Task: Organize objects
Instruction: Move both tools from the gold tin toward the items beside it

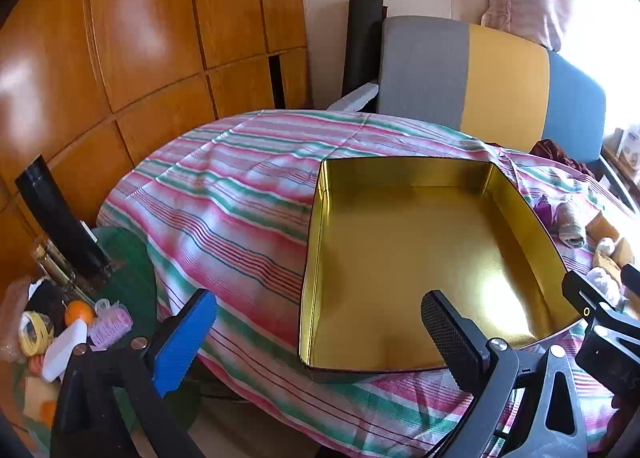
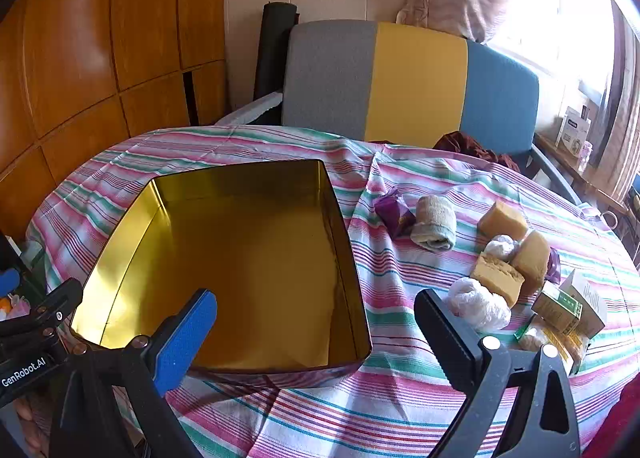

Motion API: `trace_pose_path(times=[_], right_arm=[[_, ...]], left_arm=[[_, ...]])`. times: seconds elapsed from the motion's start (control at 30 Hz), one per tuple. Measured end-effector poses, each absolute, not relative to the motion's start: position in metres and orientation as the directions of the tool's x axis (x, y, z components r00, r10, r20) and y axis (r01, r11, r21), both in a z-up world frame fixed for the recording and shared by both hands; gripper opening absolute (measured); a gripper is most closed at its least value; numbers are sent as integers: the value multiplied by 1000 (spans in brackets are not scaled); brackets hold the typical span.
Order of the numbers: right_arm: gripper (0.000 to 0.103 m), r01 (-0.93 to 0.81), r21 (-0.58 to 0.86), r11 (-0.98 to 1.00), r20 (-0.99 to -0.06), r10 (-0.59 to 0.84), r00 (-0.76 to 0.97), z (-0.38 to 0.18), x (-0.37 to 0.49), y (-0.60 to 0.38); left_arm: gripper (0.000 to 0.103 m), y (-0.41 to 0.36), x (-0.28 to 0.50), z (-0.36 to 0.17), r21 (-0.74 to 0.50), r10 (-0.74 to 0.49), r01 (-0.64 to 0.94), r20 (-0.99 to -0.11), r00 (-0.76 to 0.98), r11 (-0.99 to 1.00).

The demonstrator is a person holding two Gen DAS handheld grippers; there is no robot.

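An empty gold tin box (image 1: 404,171) stands open on the striped tablecloth (image 1: 240,197). My left gripper (image 1: 318,338) hovers open over the tin's near left corner, with nothing between its fingers. In the right wrist view my right gripper (image 2: 316,338) is open above the near right corner of the tin (image 2: 240,177), also holding nothing. Right of the tin lie a purple wrapper (image 2: 394,209), a rolled sock (image 2: 436,221), several yellow sponges (image 2: 502,219), a white plastic bundle (image 2: 478,304) and small cardboard boxes (image 2: 568,306).
A chair (image 2: 416,81) with a grey, yellow and blue back stands behind the table. Wooden cabinet doors (image 1: 140,37) fill the left. Below the table's left edge sits a pile with an orange (image 1: 78,312), a white bottle (image 1: 64,350) and a black tube (image 1: 60,217).
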State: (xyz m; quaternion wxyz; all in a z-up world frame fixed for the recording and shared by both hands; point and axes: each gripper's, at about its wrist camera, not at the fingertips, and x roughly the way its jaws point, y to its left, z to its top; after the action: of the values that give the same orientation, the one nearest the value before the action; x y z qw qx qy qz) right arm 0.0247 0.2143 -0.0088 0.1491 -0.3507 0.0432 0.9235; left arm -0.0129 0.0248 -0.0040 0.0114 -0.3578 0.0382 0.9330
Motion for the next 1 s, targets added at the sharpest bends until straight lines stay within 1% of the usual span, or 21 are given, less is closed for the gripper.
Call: trace_pose_path(times=[0.5, 0.53, 1.0], right_arm=[[101, -277, -48, -960, -639, 243, -730, -2, 31, 204], [101, -275, -50, -960, -637, 243, -732, -1, 32, 204], [101, -266, -75, -961, -612, 255, -748, 7, 42, 199]], left_arm=[[103, 25, -8, 2, 57, 19, -75, -655, -755, -996], [103, 25, -7, 3, 55, 54, -119, -655, -754, -991], [103, 23, -1, 3, 34, 84, -141, -657, -749, -989]])
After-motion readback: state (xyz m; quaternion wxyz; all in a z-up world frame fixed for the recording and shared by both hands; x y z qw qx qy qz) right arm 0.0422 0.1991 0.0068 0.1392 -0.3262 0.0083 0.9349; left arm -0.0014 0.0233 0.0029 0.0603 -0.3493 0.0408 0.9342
